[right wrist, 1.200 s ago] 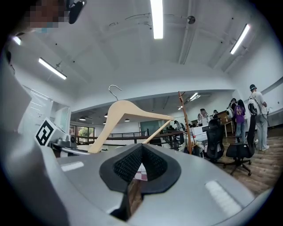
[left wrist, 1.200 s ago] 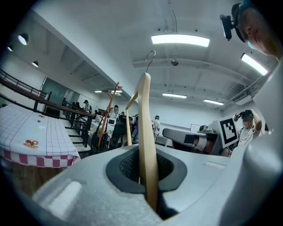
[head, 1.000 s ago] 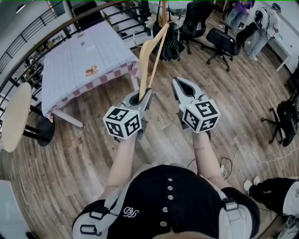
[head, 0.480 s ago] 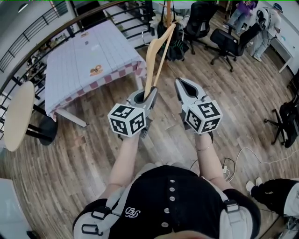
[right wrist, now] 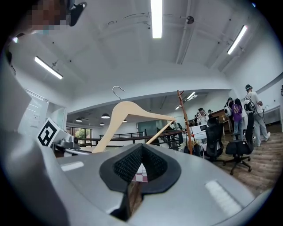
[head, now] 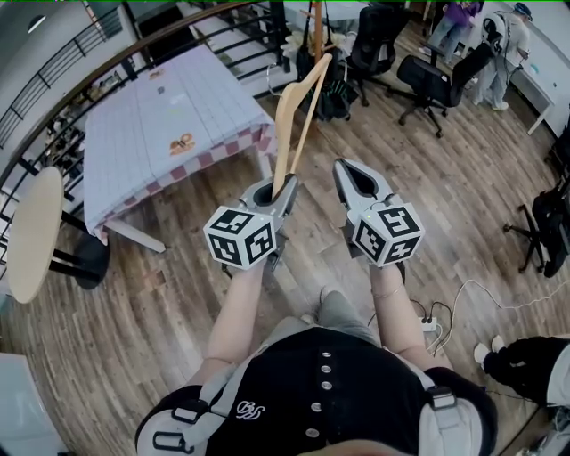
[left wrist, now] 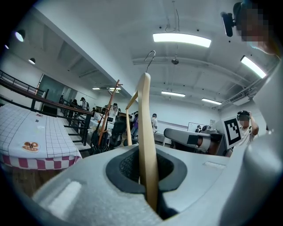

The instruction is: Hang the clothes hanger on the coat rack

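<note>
The left gripper (head: pixel 281 189) is clenched on one end of the wooden clothes hanger (head: pixel 295 105), which points toward the coat rack (head: pixel 314 21) at top centre. The right gripper (head: pixel 350 172), closed and empty, is just beside it.

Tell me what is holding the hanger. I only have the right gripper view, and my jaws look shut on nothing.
Observer: The left gripper is holding it. Its own view shows its jaws shut on one wooden arm of the hanger, with the hook end up.
Operator: Where is the coat rack from that side?
Observer: In the left gripper view, the coat rack stands left of the hanger and farther off, past the checked table.
Operator: Is there anything underfoot?
Observer: The head view shows a white cable lying on the floor at the person's right.
</note>
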`<act>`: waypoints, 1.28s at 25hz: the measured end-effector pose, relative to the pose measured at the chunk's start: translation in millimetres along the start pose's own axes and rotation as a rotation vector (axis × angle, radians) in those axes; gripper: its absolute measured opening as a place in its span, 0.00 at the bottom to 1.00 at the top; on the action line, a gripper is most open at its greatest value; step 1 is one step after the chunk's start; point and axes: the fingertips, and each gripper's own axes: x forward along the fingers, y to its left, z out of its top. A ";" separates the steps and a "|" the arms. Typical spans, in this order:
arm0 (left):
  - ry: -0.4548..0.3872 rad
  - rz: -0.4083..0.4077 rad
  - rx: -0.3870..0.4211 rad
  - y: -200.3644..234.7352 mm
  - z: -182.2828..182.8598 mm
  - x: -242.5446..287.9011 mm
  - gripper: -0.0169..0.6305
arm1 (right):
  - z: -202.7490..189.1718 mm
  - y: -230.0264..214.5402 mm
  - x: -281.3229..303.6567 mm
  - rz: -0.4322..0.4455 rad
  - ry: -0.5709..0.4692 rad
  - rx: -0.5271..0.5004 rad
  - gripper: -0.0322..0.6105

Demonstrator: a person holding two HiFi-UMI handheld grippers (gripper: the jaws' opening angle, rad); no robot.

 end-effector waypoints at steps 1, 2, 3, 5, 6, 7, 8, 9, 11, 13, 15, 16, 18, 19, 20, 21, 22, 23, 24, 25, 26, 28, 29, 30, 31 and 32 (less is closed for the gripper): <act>-0.003 0.000 -0.004 2.9 1.1 3.2 0.03 | 0.0 -3.0 4.0 0.002 -0.001 0.002 0.05; -0.006 0.001 -0.006 6.1 1.8 6.9 0.03 | -0.4 -6.5 8.3 0.004 -0.005 0.004 0.05; -0.009 0.003 -0.007 9.6 2.3 11.4 0.03 | -0.9 -10.7 12.5 0.005 -0.010 0.008 0.05; -0.017 0.010 -0.003 17.5 4.1 23.5 0.03 | -1.1 -22.7 21.7 0.004 -0.027 0.020 0.05; -0.023 0.013 -0.001 21.7 6.2 31.3 0.03 | -0.5 -30.1 27.6 0.005 -0.033 0.023 0.05; -0.030 0.014 0.001 26.3 9.0 40.3 0.03 | 0.6 -37.8 34.7 0.009 -0.037 0.022 0.05; -0.035 0.016 0.004 31.3 12.3 50.1 0.03 | 2.0 -45.8 42.9 0.014 -0.038 0.017 0.05; -0.038 0.018 0.007 36.5 15.1 60.5 0.03 | 3.6 -54.3 51.3 0.019 -0.036 0.011 0.05; -0.040 0.023 0.007 47.3 20.2 82.9 0.03 | 8.0 -74.1 67.9 0.023 -0.036 0.005 0.05; -0.045 0.026 0.008 59.5 29.8 107.7 0.03 | 17.5 -96.8 87.7 0.024 -0.049 0.003 0.05; -0.050 0.032 0.015 73.0 40.4 131.4 0.03 | 27.3 -117.4 108.8 0.032 -0.063 -0.001 0.05; -0.051 0.040 0.018 79.9 44.4 142.4 0.03 | 30.7 -126.8 118.3 0.037 -0.065 -0.003 0.05; -0.056 0.059 0.017 92.1 50.7 164.4 0.03 | 35.2 -146.2 133.8 0.046 -0.060 -0.011 0.05; -0.063 0.069 0.016 98.1 54.5 175.4 0.03 | 37.7 -156.5 141.4 0.050 -0.058 -0.016 0.05; -0.071 0.076 0.014 104.4 58.9 186.0 0.03 | 40.5 -166.6 149.4 0.052 -0.059 -0.021 0.05; -0.078 0.082 0.012 110.5 62.9 195.9 0.03 | 43.2 -176.5 157.3 0.054 -0.062 -0.022 0.05; -0.082 0.087 0.010 115.6 65.7 205.0 0.03 | 45.3 -185.9 164.1 0.055 -0.066 -0.021 0.05; -0.084 0.091 0.008 119.2 67.1 213.6 0.03 | 46.6 -194.9 169.6 0.057 -0.068 -0.019 0.05; -0.085 0.093 0.007 121.6 67.5 221.7 0.03 | 47.1 -203.3 174.0 0.059 -0.069 -0.016 0.05; -0.086 0.096 0.005 123.8 67.2 229.1 0.03 | 47.0 -211.2 178.1 0.061 -0.069 -0.014 0.05; -0.087 0.100 0.000 126.3 66.4 235.8 0.03 | 46.1 -218.5 182.2 0.062 -0.066 -0.010 0.05; -0.087 0.106 -0.016 132.6 64.8 247.2 0.03 | 43.3 -231.0 190.5 0.062 -0.060 -0.001 0.05; -0.084 0.109 -0.021 135.8 64.1 252.1 0.03 | 41.9 -235.8 194.3 0.063 -0.057 0.003 0.05; -0.078 0.112 -0.021 138.8 63.3 256.7 0.03 | 40.7 -239.9 197.8 0.063 -0.056 0.007 0.05; -0.071 0.113 -0.019 141.5 62.2 261.0 0.03 | 39.4 -243.6 201.1 0.062 -0.056 0.011 0.05; -0.066 0.114 -0.017 144.2 60.8 265.3 0.03 | 38.0 -247.1 204.5 0.061 -0.056 0.014 0.05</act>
